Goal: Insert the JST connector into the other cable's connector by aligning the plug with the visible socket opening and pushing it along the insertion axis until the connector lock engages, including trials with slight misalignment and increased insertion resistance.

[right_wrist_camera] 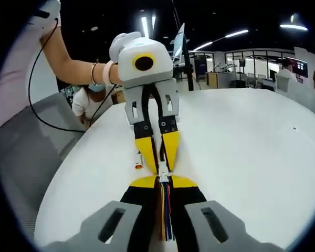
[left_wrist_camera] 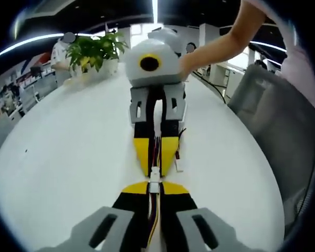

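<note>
Your left gripper (left_wrist_camera: 155, 190) pinches its cable; the right gripper (right_wrist_camera: 164, 185) pinches the other, connectors (left_wrist_camera: 155, 177) meeting above the table (left_wrist_camera: 68, 157). Push crooked and they may jam.

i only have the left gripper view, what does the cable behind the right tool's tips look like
Observer: In the right gripper view, the right tool is shut on a flat bundle of multicoloured wires that runs back between its jaws.
Operator: do the ends look lined up from there
Observer: Roughly. The left tool, shut on its cable, meets the white connector tip to tip, about in line.
Operator: anything behind my tool
Observer: A seated person, beyond the table.
</note>
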Demonstrator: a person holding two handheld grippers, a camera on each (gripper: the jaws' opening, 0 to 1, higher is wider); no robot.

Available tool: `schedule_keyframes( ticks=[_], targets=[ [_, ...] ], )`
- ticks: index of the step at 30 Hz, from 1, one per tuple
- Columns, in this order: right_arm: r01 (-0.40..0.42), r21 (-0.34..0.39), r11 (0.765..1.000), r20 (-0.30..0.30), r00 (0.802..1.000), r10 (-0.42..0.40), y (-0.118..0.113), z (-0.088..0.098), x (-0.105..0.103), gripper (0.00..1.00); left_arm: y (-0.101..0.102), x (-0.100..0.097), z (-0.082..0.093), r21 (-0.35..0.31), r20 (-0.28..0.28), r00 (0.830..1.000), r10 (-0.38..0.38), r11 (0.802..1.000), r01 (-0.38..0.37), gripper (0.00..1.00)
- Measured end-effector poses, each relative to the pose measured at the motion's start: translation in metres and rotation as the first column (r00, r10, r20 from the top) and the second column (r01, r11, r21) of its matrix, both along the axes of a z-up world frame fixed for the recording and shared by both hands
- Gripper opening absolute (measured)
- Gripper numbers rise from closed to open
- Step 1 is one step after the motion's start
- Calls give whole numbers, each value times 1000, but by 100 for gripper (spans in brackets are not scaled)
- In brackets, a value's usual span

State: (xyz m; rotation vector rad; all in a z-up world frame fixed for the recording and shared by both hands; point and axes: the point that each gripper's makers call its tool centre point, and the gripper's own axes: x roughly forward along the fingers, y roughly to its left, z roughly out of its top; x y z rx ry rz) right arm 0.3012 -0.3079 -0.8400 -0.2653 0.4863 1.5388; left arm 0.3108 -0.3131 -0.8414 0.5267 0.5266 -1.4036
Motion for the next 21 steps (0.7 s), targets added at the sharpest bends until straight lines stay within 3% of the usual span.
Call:
schedule_keyframes(
  ticks=[8,13,18,21],
  targets=[
    [18,-47,999,43,999,-16,-5,-4,4,17,4,5,13,-37,16,999,49,998,-48,8],
    [34,-66,997,55,998,-30,-7,-5,2,19,6,2,17,-44,7,998,69,997,-68,10],
    [92,-40,995,21,996,-91,-8,3,2,22,9,0,24,-62,-16,994,113,992,-113,13],
    [109,-20,994,30,994,-109,-9,10,3,25,9,0,31,-88,-6,991,136,987,-136,17]
  ],
)
